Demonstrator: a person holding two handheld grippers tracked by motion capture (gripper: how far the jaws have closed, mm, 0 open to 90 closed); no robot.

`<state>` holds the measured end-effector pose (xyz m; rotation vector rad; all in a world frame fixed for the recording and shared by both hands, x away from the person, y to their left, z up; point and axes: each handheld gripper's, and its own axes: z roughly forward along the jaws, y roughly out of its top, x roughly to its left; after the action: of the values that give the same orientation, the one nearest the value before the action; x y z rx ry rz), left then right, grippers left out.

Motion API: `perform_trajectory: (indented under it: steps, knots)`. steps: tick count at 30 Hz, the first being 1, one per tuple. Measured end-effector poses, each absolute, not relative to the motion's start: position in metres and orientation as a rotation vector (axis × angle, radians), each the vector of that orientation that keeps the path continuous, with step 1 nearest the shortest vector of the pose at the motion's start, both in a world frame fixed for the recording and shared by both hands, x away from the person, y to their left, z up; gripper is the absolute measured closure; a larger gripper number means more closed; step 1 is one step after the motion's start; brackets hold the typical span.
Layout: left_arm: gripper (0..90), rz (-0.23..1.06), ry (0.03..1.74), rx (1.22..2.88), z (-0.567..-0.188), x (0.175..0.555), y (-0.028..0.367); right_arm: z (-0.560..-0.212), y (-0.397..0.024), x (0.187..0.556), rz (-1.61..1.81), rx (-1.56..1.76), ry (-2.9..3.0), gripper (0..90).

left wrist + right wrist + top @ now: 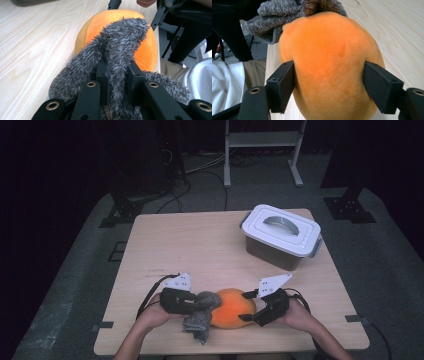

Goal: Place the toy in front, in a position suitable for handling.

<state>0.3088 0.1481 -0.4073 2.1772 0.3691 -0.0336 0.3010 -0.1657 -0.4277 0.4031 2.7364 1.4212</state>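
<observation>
Jaws of the left gripper [117, 75] are pressed together on a fold of the fuzzy grey knitted cloth [120, 47], pinching it tight between the 2 black pads; the left gripper view shows the cloth rising from the pinch and draping up over the near end of the round orange plush cushion [147, 52]. Jaws of the right gripper [328, 82] stand wide, 1 on each flank of that orange cushion [327, 65], and in the right gripper view both pads sit right against its plush sides, so the cushion is held between them.

Seen from the high view, the cushion [232, 309] lies on the pale wooden worktop [200, 245] near its front edge, between the 2 hands. The left gripper [187, 301] is at its left end with the grey cloth [200, 317] bunched there and hanging toward the worktop's edge; the right gripper [252, 307] is at its right end. Each gripper carries a grey three-cornered plate on top, and a black cable trails from each.

Farther back on the right, well apart from the hands, a grey plastic storage box with a white clip-on lid and handle [280, 236] sits on the worktop with its lid on.
</observation>
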Motion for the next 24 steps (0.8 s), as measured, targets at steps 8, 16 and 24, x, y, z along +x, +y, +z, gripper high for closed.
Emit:
perform_trajectory:
  steps: [8,16,24]
  knots:
    - [75.6,-0.032,0.339,2.127,-0.393,0.312,0.138,-0.428,-0.152,0.296,1.411,0.435,2.709,26.8]
    - [75.6,-0.064,0.316,2.158,-0.399,0.308,0.136,-0.422,-0.159,0.297,1.452,0.440,2.716,23.5]
    - [75.5,-0.096,0.330,2.142,-0.408,0.304,0.143,-0.430,-0.166,0.306,1.426,0.478,2.799,17.7]
